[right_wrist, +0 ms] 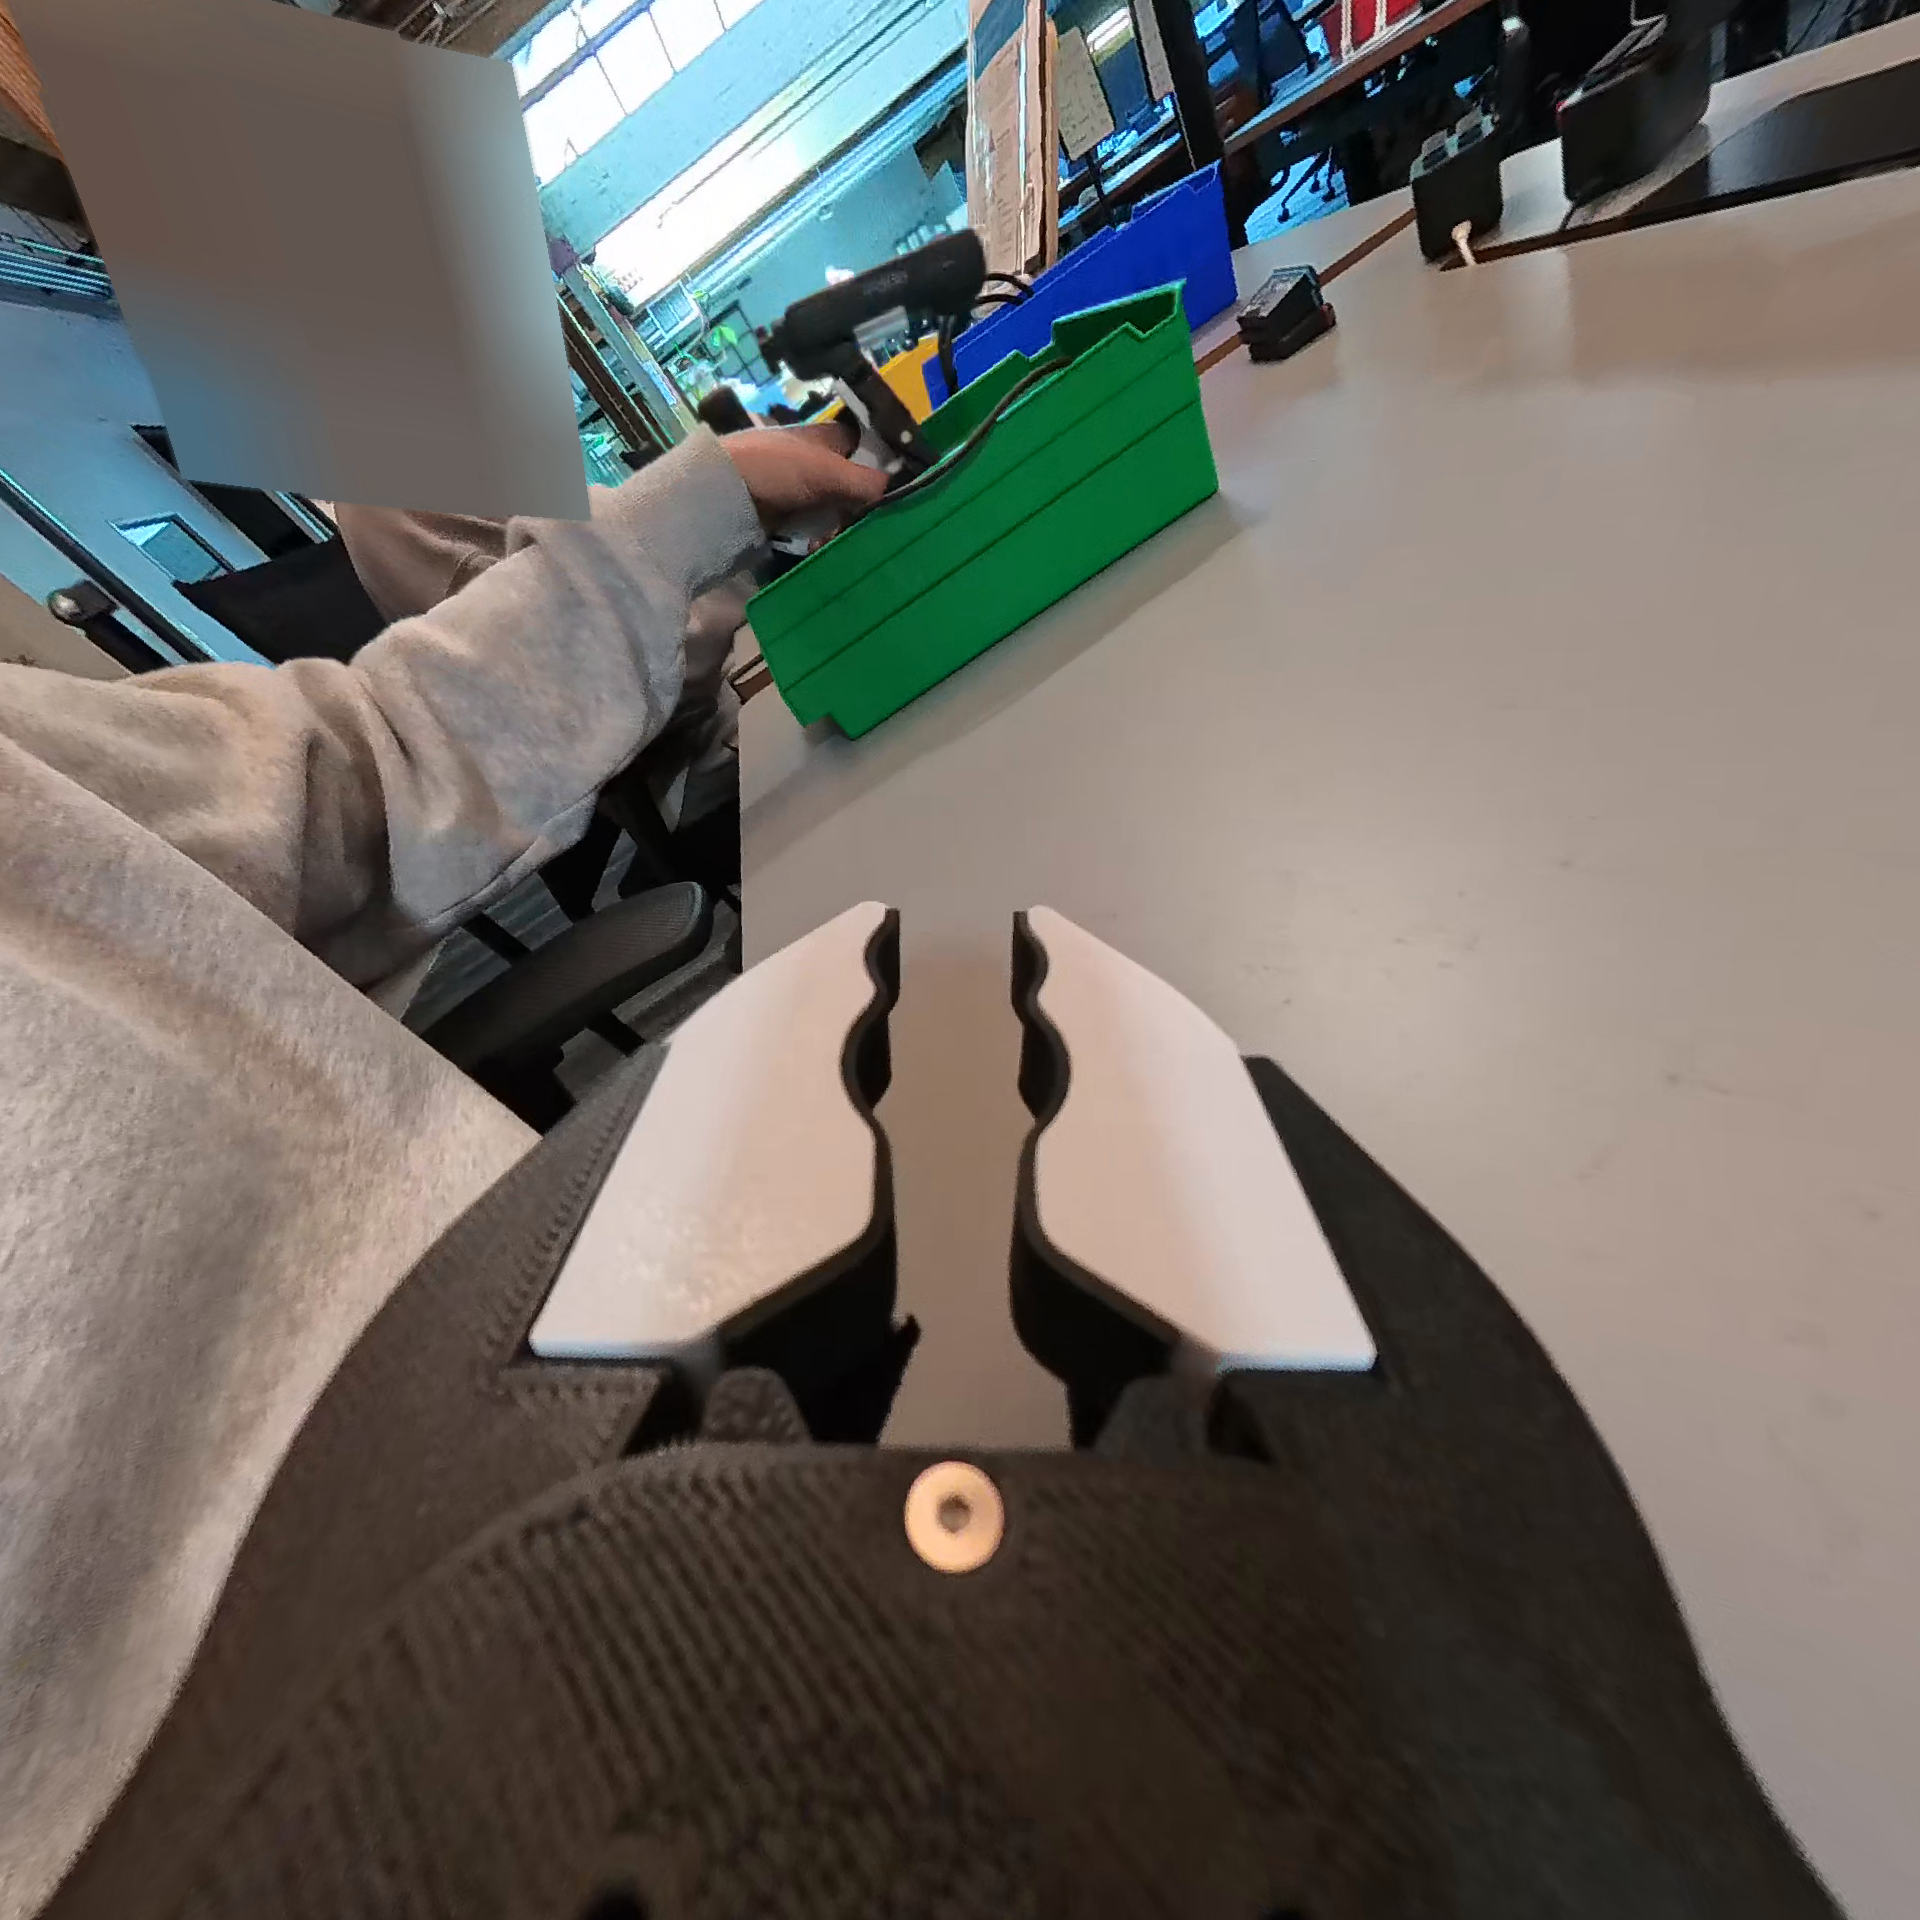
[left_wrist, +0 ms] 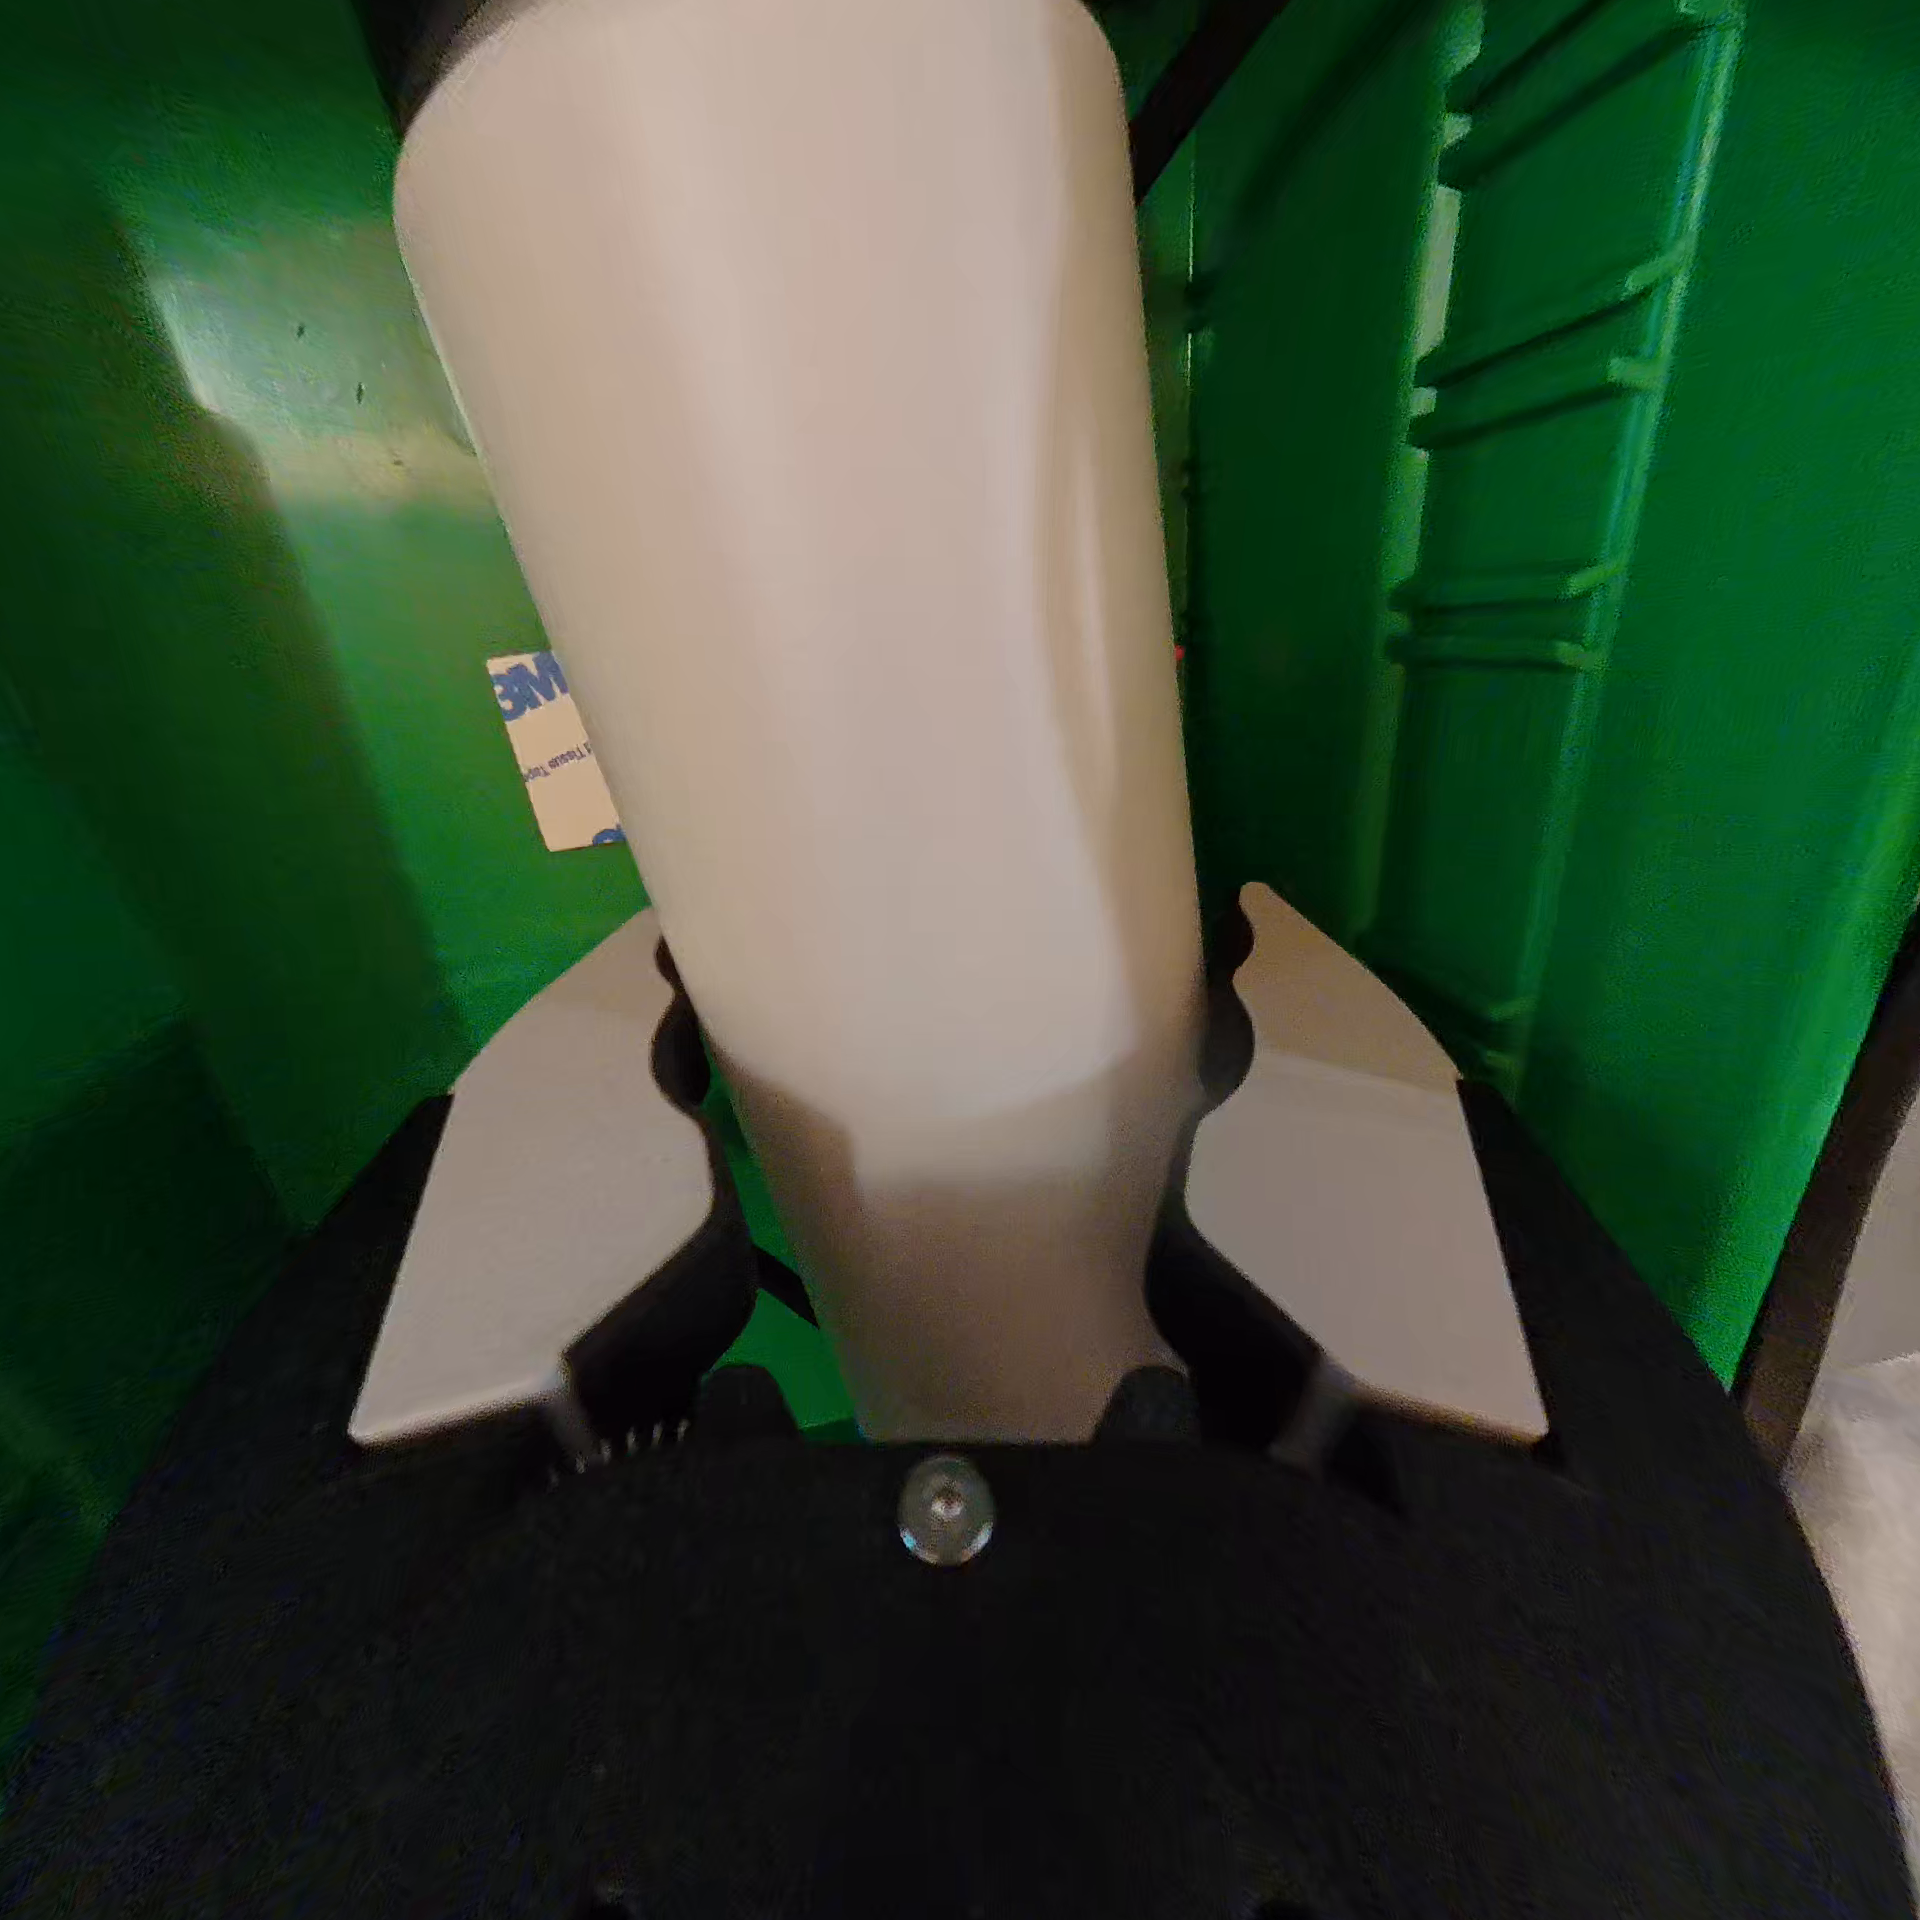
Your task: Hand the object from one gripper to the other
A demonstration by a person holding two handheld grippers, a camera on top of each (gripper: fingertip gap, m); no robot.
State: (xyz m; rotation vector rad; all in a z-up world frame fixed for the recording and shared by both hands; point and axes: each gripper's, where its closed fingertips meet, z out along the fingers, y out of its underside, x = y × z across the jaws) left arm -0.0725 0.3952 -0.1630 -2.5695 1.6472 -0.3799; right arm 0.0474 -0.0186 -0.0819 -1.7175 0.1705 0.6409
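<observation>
A workshop or lab, by the look of it. A long grey desk (right_wrist: 1455, 727) carries green (right_wrist: 997, 540) and blue parts bins (right_wrist: 1122, 270), with high windows (right_wrist: 644, 94), shelving and more benches (right_wrist: 1351, 94) behind.

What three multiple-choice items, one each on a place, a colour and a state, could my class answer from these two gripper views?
1. Where is the left gripper working?
A. inside the green bin
B. over a blue bin
C. above a chair

2. What colour is the object it holds?
A. red
B. white
C. black

3. How is the right gripper?
A. shut on a cup
B. open and empty
C. out of view

Answers: 1 A, green walls surround it; 2 B, its whole body is white; 3 B, only bare table shows between its parted fingers.
</observation>
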